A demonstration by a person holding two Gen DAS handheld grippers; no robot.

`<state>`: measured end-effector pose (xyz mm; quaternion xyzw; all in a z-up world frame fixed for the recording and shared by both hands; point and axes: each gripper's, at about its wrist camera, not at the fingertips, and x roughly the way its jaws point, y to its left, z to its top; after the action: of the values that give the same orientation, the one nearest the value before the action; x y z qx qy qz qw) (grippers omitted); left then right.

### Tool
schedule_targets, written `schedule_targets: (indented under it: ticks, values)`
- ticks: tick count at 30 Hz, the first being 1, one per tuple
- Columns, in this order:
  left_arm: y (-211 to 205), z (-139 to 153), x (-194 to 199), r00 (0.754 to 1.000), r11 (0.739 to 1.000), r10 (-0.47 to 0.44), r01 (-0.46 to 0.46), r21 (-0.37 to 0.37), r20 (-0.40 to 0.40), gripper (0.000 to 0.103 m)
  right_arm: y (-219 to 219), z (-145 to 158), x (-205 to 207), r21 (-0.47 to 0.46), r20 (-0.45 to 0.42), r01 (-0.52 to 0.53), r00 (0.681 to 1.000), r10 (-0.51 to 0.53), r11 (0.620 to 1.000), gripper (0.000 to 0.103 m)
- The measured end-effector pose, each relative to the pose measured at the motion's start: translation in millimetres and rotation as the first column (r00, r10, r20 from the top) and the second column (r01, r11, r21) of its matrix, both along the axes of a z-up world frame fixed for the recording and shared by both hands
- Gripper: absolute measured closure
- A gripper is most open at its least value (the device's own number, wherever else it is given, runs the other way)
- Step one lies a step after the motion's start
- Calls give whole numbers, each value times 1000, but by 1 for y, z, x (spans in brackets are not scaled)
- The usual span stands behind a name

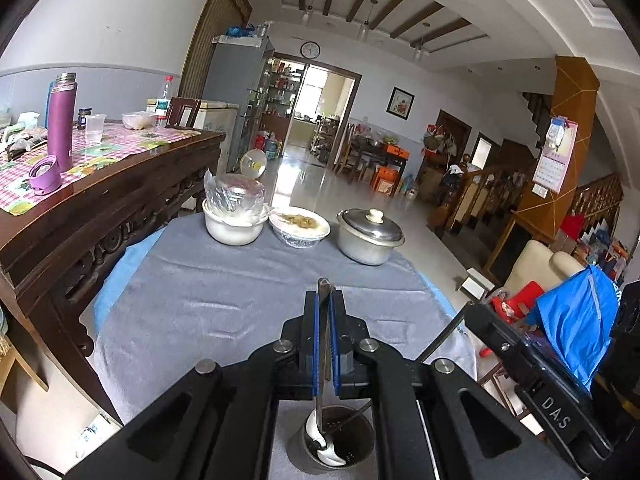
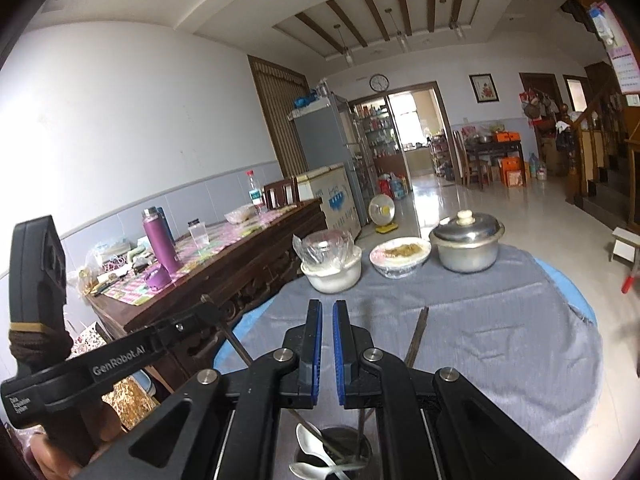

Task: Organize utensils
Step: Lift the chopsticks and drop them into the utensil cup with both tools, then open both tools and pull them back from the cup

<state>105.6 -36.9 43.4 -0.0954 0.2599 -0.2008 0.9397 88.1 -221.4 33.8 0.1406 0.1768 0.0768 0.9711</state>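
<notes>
My left gripper [image 1: 325,300] is shut on the handle of a metal spoon [image 1: 320,412]; the handle tip pokes out above the fingertips and the bowl hangs down into a metal utensil cup [image 1: 336,444] on the grey cloth. My right gripper [image 2: 327,312] is nearly closed with a narrow gap and holds nothing. In the right wrist view the cup [image 2: 334,452] holds white spoons [image 2: 310,446] and thin sticks. A pair of dark chopsticks [image 2: 416,336] lies on the cloth just right of the right gripper. The left gripper's body [image 2: 92,364] shows at the left.
A round table with a grey cloth [image 1: 224,292] carries a white bowl with a plastic-wrapped lid [image 1: 234,216], a wrapped dish of food [image 1: 299,227] and a lidded metal pot [image 1: 370,236] at the far edge. A dark wooden sideboard [image 1: 104,208] stands at the left.
</notes>
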Motion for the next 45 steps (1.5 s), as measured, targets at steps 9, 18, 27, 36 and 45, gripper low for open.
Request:
schedule_targets:
  ticks: [9,18,27,36,45]
  values:
    - [5,0,-3,1000,1000,7,-7,24,5,79,-27,-9,-3,99,-38,47,998,-44,994,82]
    - [27,-4,-5,998,998,68,-69,3,12,52,-73,-5,-37,178,70,217,970,-232,960,35]
    - [41,-22,-3,987,987,159,-159,35,-23,37,-115,-26,-39,277,-23,318,946,-324,907,35]
    - [55,-43,4,969,973,227,-222,66,-96,35,-143,-50,-37,353,-126,359,933,-337,864,35]
    - [47,-49,-2,963,958,260,-249,145,-68,35,-134,-55,-36,335,-141,330,944,-300,882,35]
